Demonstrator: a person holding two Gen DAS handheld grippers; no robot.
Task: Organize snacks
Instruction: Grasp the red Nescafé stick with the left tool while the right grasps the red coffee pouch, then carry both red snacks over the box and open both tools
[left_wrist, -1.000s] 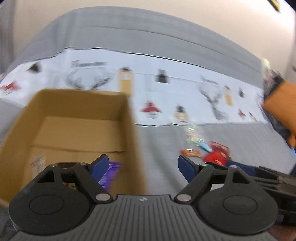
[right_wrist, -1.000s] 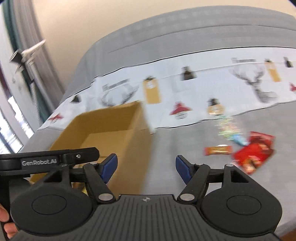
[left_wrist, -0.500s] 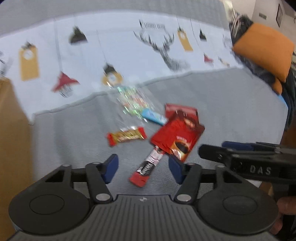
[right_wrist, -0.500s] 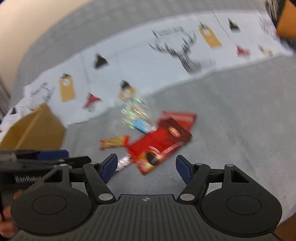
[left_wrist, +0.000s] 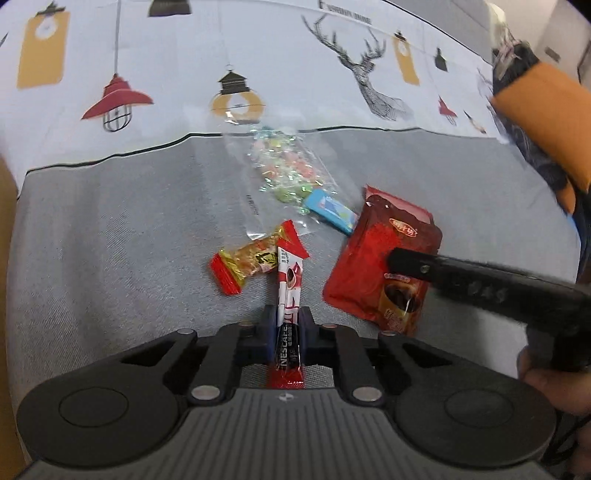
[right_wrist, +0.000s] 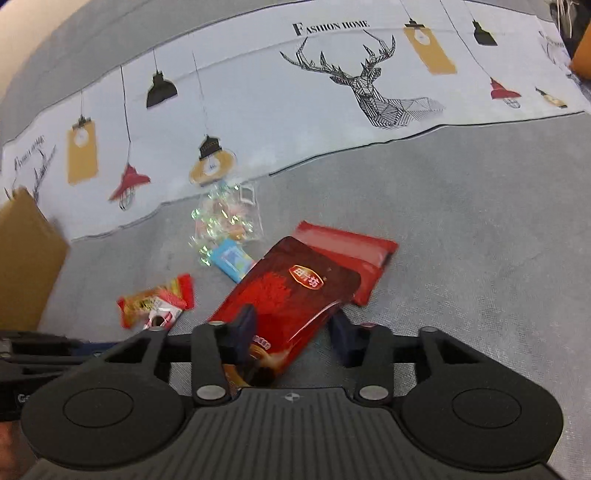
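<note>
My left gripper (left_wrist: 288, 321) is shut on the lower end of a red and white coffee stick (left_wrist: 290, 280) that lies on the grey cover. A yellow candy with red ends (left_wrist: 247, 262) touches the stick's far end. My right gripper (right_wrist: 293, 332) is closing, with the near end of a glossy red pouch (right_wrist: 291, 291) between its jaws. Its left finger lies over the pouch's face, while a strip of grey fabric shows beside the right finger. The left wrist view shows that pouch (left_wrist: 384, 251) under a black right finger (left_wrist: 406, 264).
A second red pouch (right_wrist: 351, 247) lies partly under the first. A blue packet (right_wrist: 231, 258) and a clear bag of pastel sweets (right_wrist: 225, 218) sit just beyond. A cardboard box (right_wrist: 26, 251) stands at the left, and an orange cushion (left_wrist: 543, 110) at the far right.
Both grippers swung from the cardboard box to the snack pile and sank. The left jaws shut on the coffee stick. The right jaws narrowed around the red pouch's end.
</note>
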